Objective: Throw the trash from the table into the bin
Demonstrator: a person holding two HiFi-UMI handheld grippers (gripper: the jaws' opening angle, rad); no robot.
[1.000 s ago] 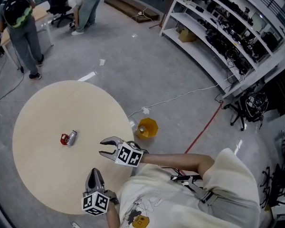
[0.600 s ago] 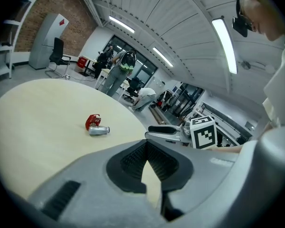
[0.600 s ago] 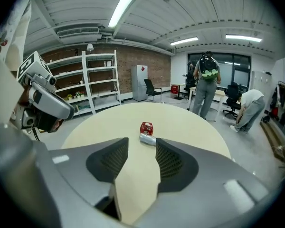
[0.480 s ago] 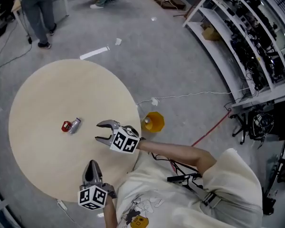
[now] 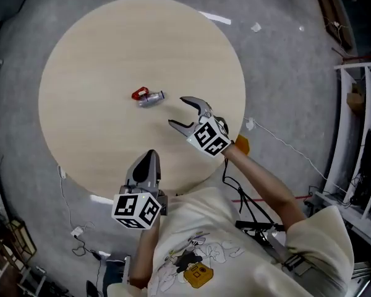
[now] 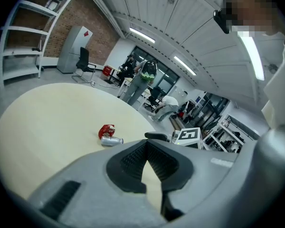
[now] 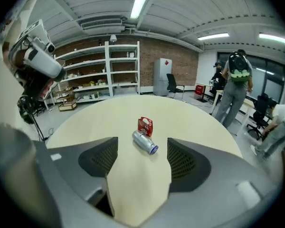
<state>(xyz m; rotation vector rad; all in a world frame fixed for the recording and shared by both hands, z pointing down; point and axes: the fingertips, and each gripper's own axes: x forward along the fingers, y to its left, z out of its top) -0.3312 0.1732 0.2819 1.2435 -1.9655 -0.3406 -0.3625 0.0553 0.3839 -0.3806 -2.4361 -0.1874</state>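
A crushed silver can (image 5: 152,99) lies on the round wooden table (image 5: 99,48), touching a red wrapper (image 5: 138,94). My right gripper (image 5: 178,111) hovers just right of them. Its jaws have just been opening and stand wide, with nothing between them. In the right gripper view the can (image 7: 145,142) and the wrapper (image 7: 145,125) lie just ahead of the gripper (image 7: 142,162). My left gripper (image 5: 149,156) is shut and empty over the near table edge. Its own view shows the can (image 6: 111,140) and the wrapper (image 6: 106,130) ahead to the left. The orange bin (image 5: 242,145) peeks out behind my right hand.
White shelving (image 5: 358,104) lines the right side of the room. A white cable (image 5: 278,142) and a red one (image 5: 247,198) run over the grey floor near the bin. Two people (image 7: 235,87) stand beyond the table's far side.
My right gripper has moved toward the can and its jaws have spread wider. The left gripper has come forward over the table edge. The head view now looks more steeply down.
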